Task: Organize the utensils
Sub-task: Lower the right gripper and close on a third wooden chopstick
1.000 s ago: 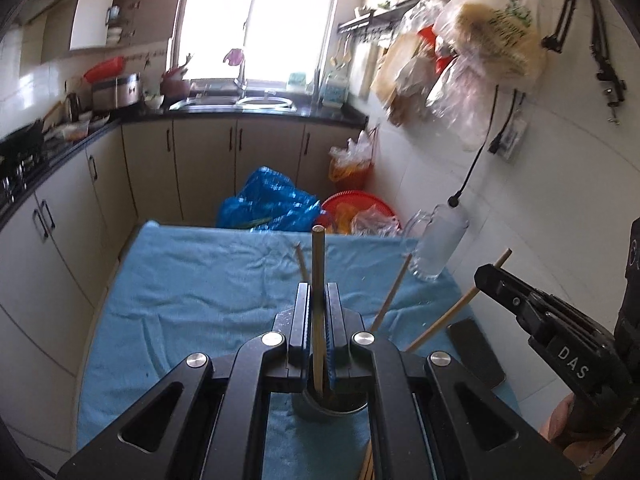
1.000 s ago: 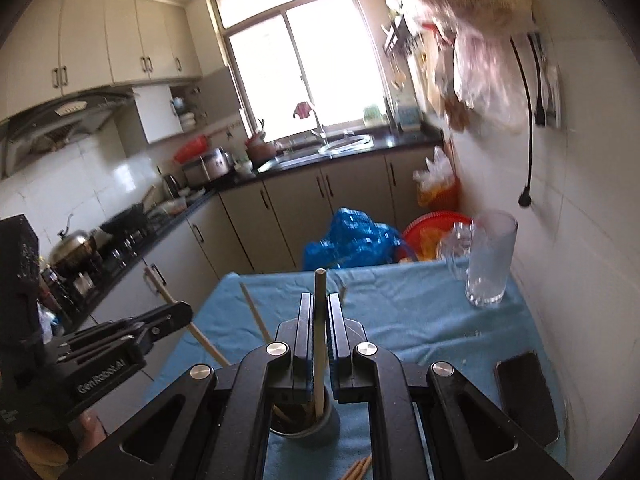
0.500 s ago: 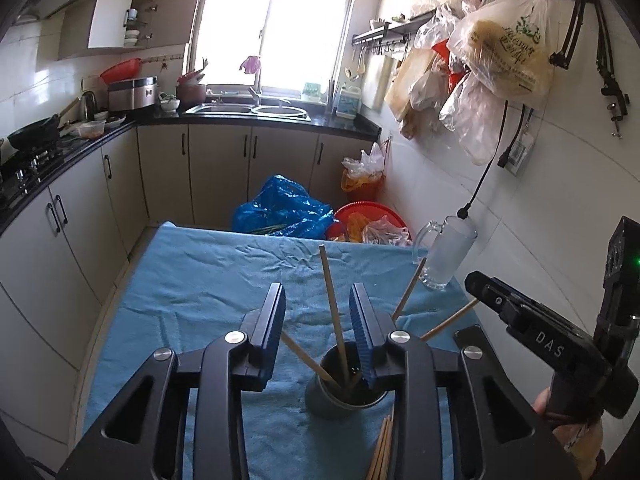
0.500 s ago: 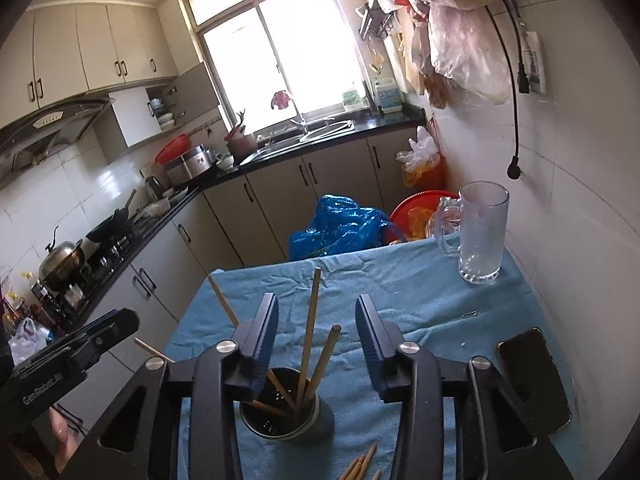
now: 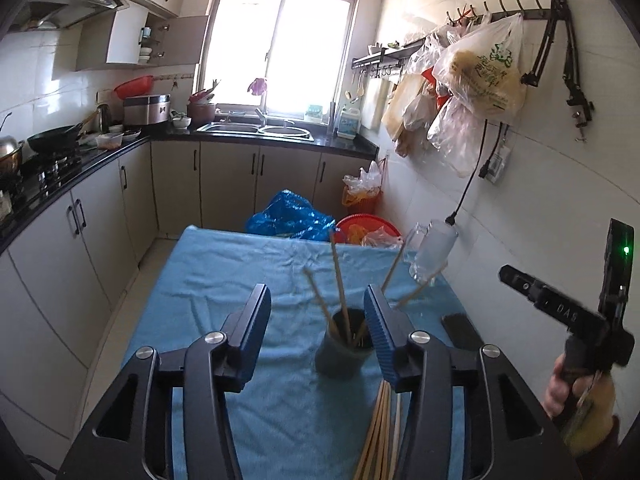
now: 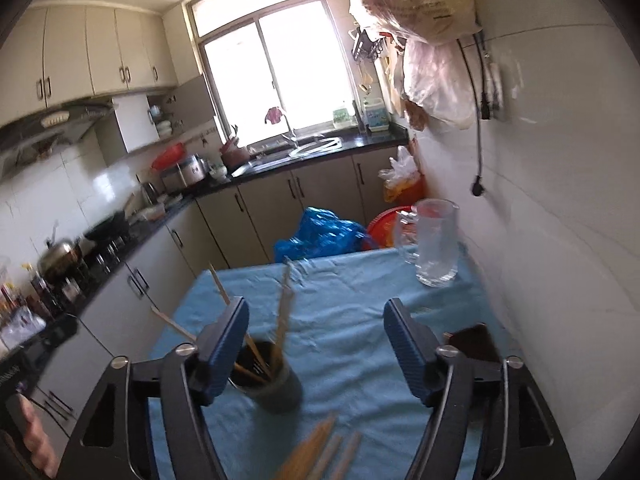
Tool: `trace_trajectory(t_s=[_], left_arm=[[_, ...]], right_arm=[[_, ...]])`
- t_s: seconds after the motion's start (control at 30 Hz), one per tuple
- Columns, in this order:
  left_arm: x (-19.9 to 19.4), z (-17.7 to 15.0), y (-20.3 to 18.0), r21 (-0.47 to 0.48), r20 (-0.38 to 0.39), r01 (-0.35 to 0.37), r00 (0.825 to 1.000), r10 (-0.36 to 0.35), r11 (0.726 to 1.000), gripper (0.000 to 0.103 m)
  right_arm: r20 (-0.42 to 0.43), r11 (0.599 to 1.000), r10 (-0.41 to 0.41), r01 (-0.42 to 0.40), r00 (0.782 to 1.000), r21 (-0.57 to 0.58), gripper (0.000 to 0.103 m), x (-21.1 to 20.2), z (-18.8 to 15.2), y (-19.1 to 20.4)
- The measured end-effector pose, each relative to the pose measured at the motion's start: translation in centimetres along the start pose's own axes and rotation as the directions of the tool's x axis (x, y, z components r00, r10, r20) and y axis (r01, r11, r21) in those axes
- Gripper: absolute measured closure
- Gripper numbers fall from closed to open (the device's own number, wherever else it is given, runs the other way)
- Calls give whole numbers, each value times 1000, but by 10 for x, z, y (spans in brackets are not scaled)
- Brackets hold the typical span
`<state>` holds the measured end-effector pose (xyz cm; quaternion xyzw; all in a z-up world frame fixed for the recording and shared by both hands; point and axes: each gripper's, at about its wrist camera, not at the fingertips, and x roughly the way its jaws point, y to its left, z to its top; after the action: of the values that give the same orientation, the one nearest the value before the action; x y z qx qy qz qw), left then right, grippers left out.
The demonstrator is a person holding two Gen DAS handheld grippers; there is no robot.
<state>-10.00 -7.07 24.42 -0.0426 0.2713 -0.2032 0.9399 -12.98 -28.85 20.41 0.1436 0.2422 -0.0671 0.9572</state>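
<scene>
A dark cup (image 5: 342, 354) stands on the blue cloth (image 5: 224, 276) and holds several wooden chopsticks (image 5: 338, 280) that lean outward. It also shows in the right wrist view (image 6: 272, 386). More chopsticks (image 5: 380, 432) lie loose on the cloth in front of the cup, seen blurred in the right wrist view (image 6: 320, 456). My left gripper (image 5: 318, 312) is open and empty, just above and behind the cup. My right gripper (image 6: 316, 328) is open and empty, to the right of the cup; its body shows in the left wrist view (image 5: 560, 312).
A glass mug (image 6: 434, 248) stands at the table's far right by the tiled wall. A dark phone (image 6: 474, 342) lies at the right edge. Beyond the table are a blue bag (image 5: 290, 218), a red basin (image 5: 366, 226) and kitchen cabinets (image 5: 72, 216).
Both grippers were shut on one chopstick each over the cup. They opened, the chopsticks dropped into the cup, and both grippers rose and drew back, the right one moving right.
</scene>
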Motion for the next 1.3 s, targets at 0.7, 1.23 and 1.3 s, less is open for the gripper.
trace_trajectory(t_s=[0.7, 1.23, 1.3], left_arm=[[109, -179, -58, 181, -487, 197, 869, -86, 964, 74], [151, -196, -69, 231, -545, 196, 837, -41, 953, 96], [154, -193, -66, 187, -547, 176, 836, -46, 966, 96]], right_arm=[[-457, 999, 42, -27, 888, 39, 46, 20, -166, -64], [-512, 998, 70, -61, 856, 35, 47, 73, -196, -31], [-507, 999, 46, -47, 861, 11, 52, 77, -196, -27]])
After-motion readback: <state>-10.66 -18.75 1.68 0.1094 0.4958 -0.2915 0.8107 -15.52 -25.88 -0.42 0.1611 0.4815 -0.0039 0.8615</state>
